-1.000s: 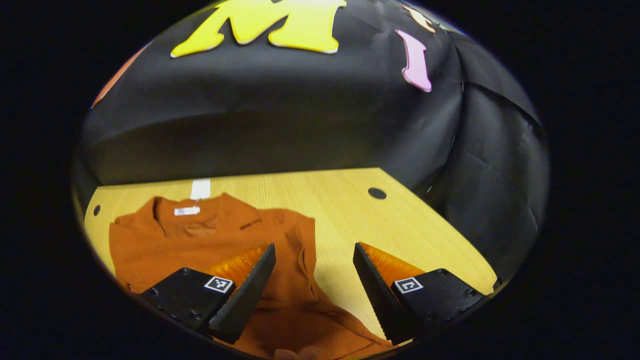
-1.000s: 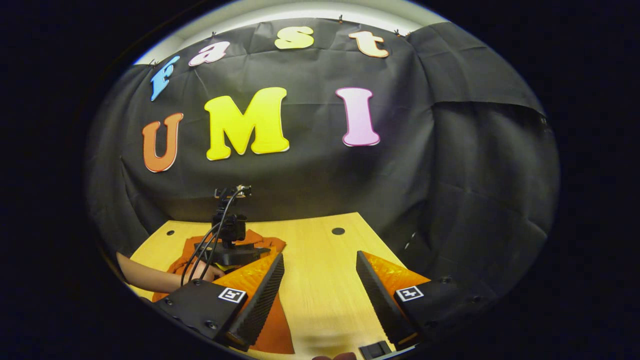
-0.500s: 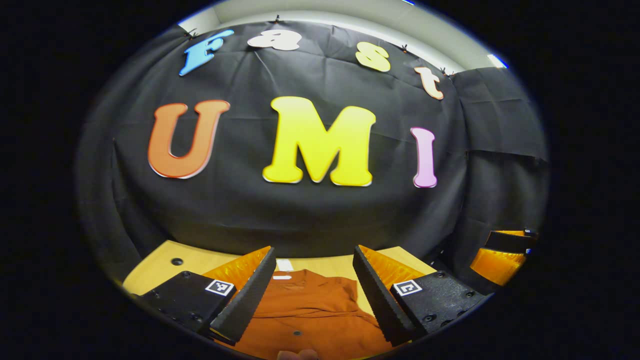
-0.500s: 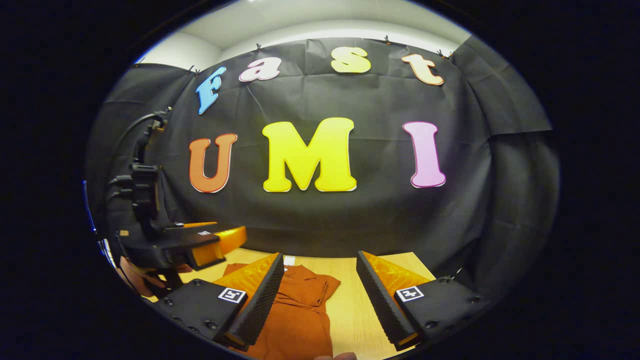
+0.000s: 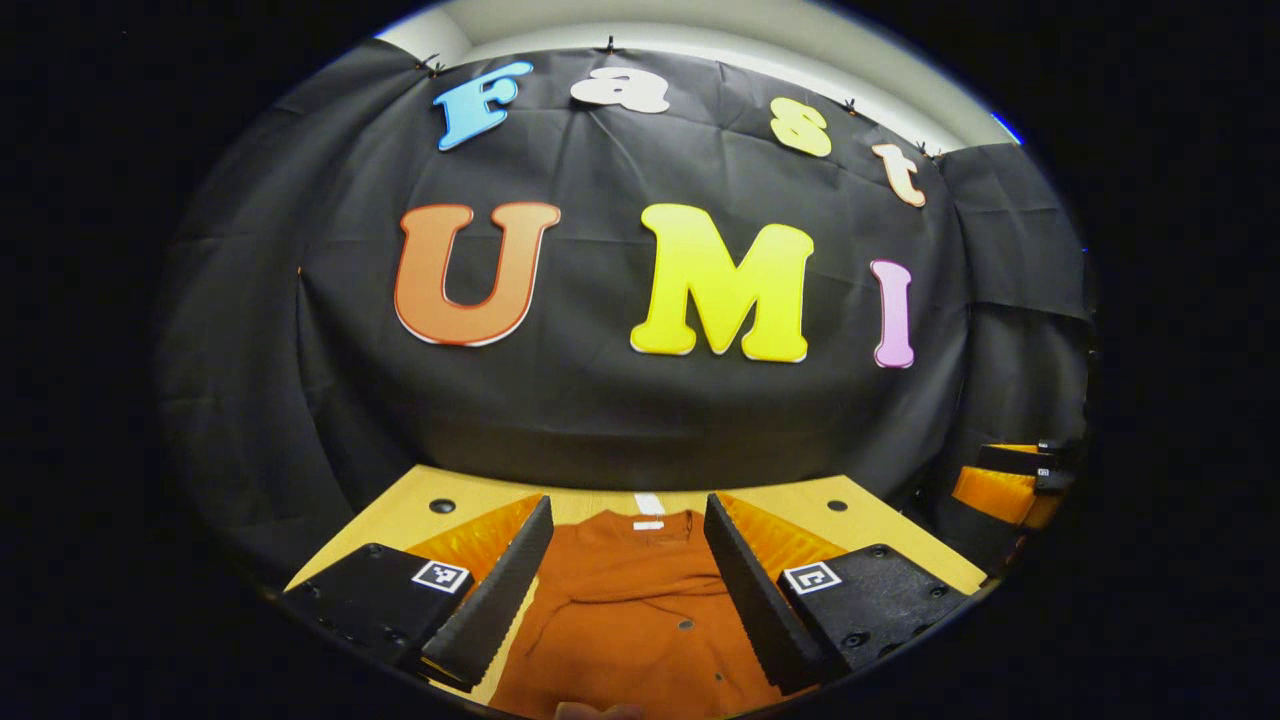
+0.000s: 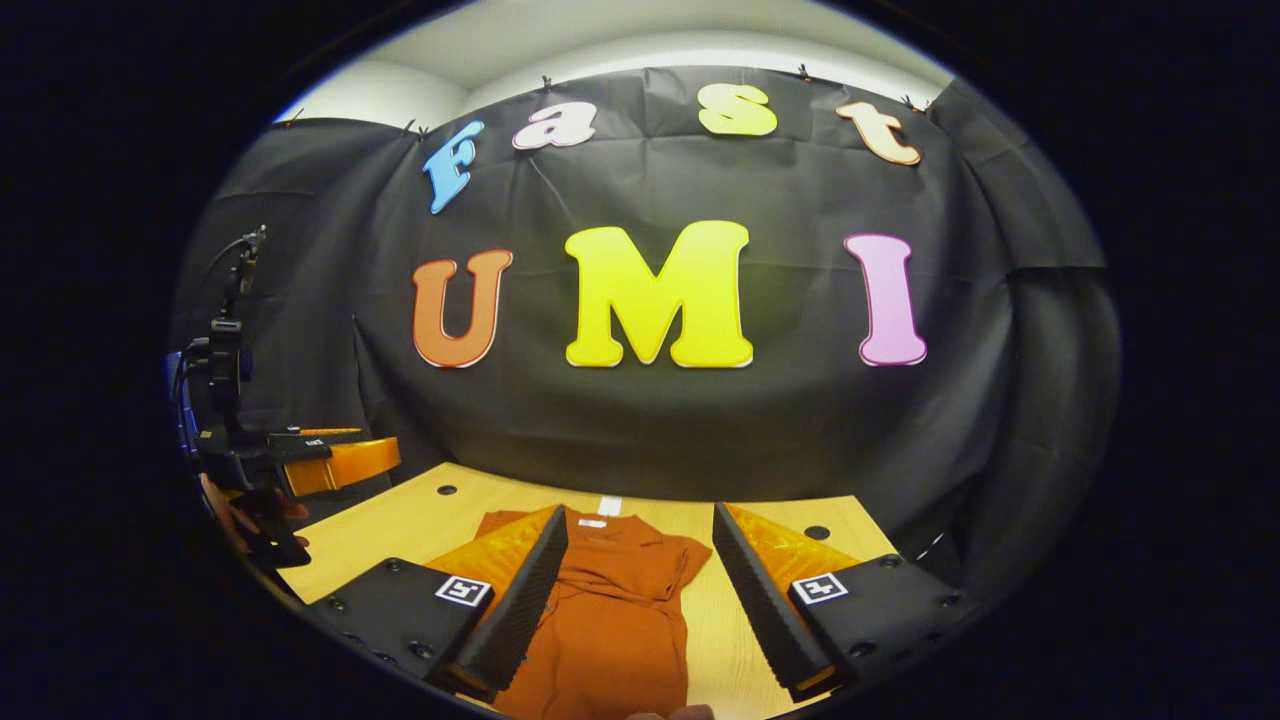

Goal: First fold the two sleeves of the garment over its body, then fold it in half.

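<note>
Wooden worktop [image 5: 470, 500] carries one rust-orange garment [image 5: 640, 610], lying flat with its collar toward the black wall. Both grippers are raised above it and level: left gripper [image 5: 628, 585] and right gripper [image 6: 640, 595], each with jaws released, grasping nothing.

The garment [image 5: 640, 610] runs off the bottom edge in the left gripper view, and the left gripper's fingers [image 5: 495, 600] cover its sides, so its hem and sleeves can't be made out. In the right gripper view its [image 6: 610, 610] lower part is likewise cut off. The hand [image 6: 235, 510] holding the left gripper [image 6: 340, 462] there is mostly hidden at the rim.
</note>
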A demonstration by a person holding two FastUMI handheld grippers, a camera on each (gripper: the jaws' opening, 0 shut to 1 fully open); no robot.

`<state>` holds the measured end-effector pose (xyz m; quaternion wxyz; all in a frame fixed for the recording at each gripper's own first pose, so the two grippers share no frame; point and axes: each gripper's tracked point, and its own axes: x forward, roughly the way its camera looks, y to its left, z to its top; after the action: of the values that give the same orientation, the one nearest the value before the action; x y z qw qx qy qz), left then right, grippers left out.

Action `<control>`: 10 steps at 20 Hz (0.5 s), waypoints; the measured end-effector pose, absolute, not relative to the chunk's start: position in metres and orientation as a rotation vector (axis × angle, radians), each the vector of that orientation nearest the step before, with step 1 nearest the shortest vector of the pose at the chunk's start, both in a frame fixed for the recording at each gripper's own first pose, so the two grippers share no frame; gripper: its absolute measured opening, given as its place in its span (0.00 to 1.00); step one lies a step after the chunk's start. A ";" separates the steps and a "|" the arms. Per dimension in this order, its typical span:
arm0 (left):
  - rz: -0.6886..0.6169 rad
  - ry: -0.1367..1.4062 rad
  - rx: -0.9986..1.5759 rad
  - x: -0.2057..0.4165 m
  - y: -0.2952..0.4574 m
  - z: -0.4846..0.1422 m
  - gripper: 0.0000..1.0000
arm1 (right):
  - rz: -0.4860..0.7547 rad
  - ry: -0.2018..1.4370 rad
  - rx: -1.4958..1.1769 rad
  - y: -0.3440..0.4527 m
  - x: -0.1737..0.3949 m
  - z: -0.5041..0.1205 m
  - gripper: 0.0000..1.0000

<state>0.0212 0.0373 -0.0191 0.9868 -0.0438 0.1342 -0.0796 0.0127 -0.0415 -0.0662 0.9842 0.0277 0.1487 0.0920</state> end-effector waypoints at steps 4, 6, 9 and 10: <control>-0.218 0.501 -0.075 -0.027 0.077 -0.098 0.99 | 0.203 0.509 0.073 -0.061 -0.024 -0.134 0.93; -0.213 0.628 -0.087 -0.058 0.106 -0.145 0.99 | 0.222 0.616 0.049 -0.070 -0.051 -0.174 0.93; -0.201 0.829 -0.186 -0.108 0.134 -0.211 0.99 | 0.232 0.793 0.011 -0.082 -0.095 -0.244 0.94; -0.212 0.893 -0.237 -0.127 0.134 -0.228 0.99 | 0.224 0.841 0.024 -0.083 -0.108 -0.264 0.94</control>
<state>-0.1268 0.1342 -0.2284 0.8897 -0.1141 0.4300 -0.1022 -0.1080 -0.0830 -0.2636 0.9067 0.0116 0.4074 0.1086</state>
